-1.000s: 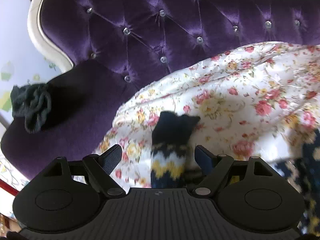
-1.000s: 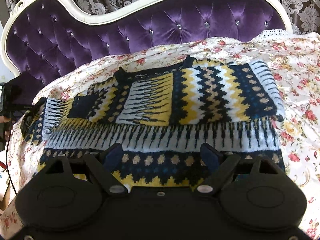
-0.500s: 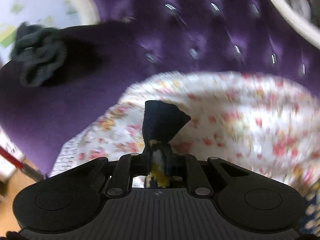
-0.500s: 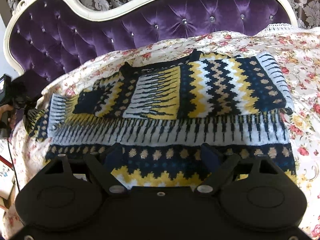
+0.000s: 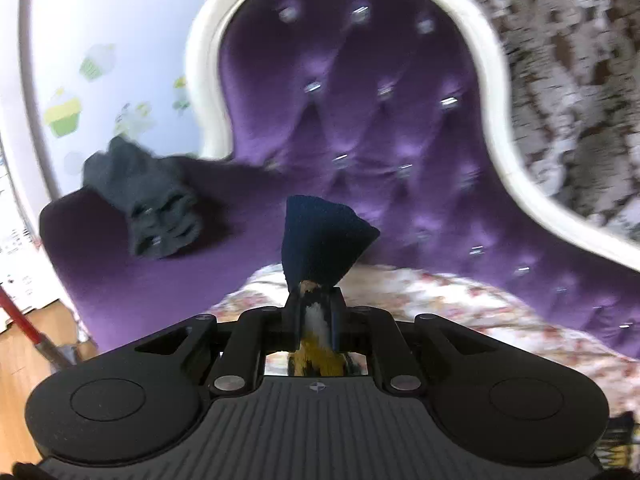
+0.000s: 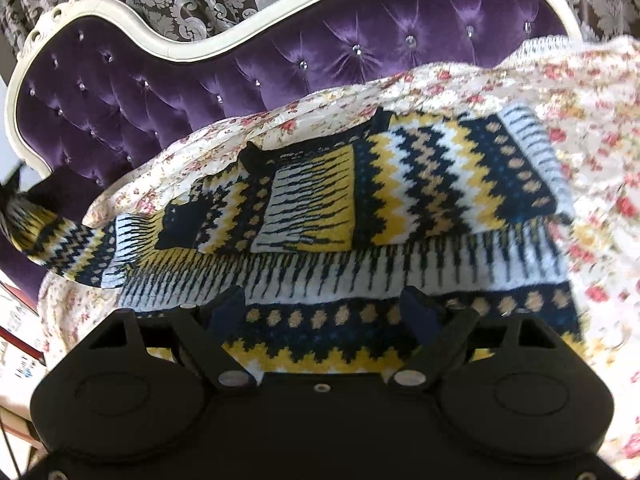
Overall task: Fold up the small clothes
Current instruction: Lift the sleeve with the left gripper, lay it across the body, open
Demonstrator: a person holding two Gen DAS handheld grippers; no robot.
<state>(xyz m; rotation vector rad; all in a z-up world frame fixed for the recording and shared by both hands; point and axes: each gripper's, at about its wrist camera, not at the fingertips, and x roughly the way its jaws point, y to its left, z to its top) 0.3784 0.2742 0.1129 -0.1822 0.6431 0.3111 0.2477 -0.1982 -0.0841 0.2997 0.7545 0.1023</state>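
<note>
A navy, yellow and white patterned knit sweater (image 6: pixel 400 208) lies spread on a floral sheet (image 6: pixel 600 160) over a purple tufted sofa. My left gripper (image 5: pixel 314 300) is shut on the sweater's sleeve cuff (image 5: pixel 324 240), whose navy end fans out above the jaws, lifted off the sheet. In the right wrist view that sleeve (image 6: pixel 60 240) is raised at the far left. My right gripper (image 6: pixel 324 312) is open and empty, hovering over the sweater's lower hem.
A dark grey crumpled garment (image 5: pixel 148 200) sits on the sofa's purple arm (image 5: pixel 100 264). The white-framed tufted backrest (image 6: pixel 280 68) rises behind. A wooden floor and a red pole (image 5: pixel 24 324) show at lower left.
My left gripper closed on the sleeve cuff and lifted it up and back off the sheet. The right gripper stayed open over the hem, shifting slightly closer.
</note>
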